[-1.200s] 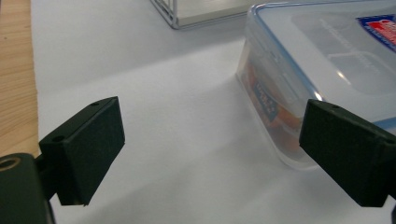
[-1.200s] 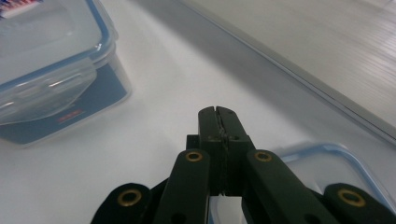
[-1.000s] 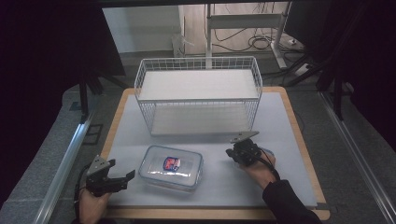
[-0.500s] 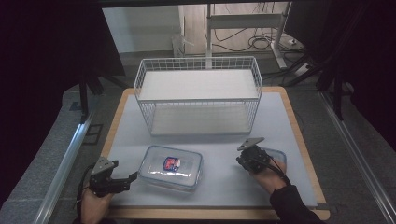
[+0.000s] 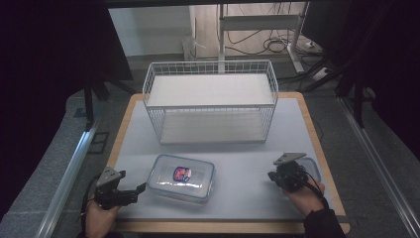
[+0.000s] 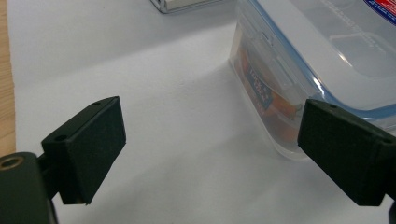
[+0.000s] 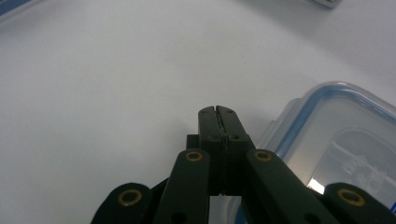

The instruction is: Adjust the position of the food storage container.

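The left gripper (image 5: 130,193) is hovering low over the counter (image 5: 247,198) with its jaws spread wide and empty, pointing at the near left corner of the lidded food container (image 5: 182,177), which is lying flat near the front of the white mat, left of centre. In the left gripper view one jaw is sitting just beside the container's (image 6: 322,70) clear wall and the other is hanging over bare mat, so the spread looks meant to take that corner or its side clasp rather than the whole box. The right gripper (image 5: 281,178) is resting on the right side with its jaws pressed together on nothing, and in the right gripper view their tips are lying just at the rim of a second, blue-rimmed lid or container (image 7: 341,140); whether they are touching it I cannot tell. The wire basket (image 5: 213,101) is standing toward the back of the mat, well apart from both hands, its open top giving a likely place to put things. Bare mat is lying between the container and the right gripper, while the wooden front edge is running close under both hands, leaving little room to pull back.
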Demonstrator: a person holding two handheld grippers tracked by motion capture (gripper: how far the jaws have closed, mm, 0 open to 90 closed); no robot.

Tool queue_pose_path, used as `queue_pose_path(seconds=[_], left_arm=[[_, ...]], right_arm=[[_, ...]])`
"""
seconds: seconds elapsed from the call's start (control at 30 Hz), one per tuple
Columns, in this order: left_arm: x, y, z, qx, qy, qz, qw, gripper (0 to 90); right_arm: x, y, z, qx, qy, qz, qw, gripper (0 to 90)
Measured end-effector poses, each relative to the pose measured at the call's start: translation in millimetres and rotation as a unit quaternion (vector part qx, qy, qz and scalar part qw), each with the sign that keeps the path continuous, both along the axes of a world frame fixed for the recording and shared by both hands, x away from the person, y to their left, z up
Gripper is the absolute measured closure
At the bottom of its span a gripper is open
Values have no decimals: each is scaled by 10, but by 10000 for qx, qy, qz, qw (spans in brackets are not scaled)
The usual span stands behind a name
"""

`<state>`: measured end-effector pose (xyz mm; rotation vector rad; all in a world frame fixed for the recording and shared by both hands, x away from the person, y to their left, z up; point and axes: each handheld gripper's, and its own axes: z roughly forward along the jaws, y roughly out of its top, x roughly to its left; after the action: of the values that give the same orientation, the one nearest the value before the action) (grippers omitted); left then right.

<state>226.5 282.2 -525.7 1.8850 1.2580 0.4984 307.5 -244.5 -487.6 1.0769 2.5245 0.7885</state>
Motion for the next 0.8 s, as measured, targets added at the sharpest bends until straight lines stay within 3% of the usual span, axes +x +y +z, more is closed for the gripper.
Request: queue_pose_path(seconds=[0.13, 0.23, 0.37, 0.4, 0.5, 0.6, 0.8], left_arm=[[5, -4, 5, 46, -4, 30, 10000, 58], [3, 5, 19, -46, -1, -26, 10000, 53], [-8, -30, 39, 144, 65, -61, 9999, 125], [-18, -73, 49, 346, 50, -133, 9993, 295], [-11, -159, 47, 496, 120, -317, 9982, 514], [10, -222, 45, 443, 285, -549, 9971, 645], [49, -312, 35, 329, 506, -687, 9958, 864]], right_arm=[[-11, -3, 14, 228, -8, 36, 9997, 900], [-39, 50, 36, 347, -69, 164, 9992, 900], [-50, 73, 42, 508, -119, 237, 9984, 900], [-52, 78, 48, 575, -131, 225, 9980, 900], [-54, 93, 45, 673, -84, 232, 9974, 899], [-65, 129, 36, 675, -62, 320, 9972, 898], [-98, 212, 14, 727, 41, 461, 9963, 886]])
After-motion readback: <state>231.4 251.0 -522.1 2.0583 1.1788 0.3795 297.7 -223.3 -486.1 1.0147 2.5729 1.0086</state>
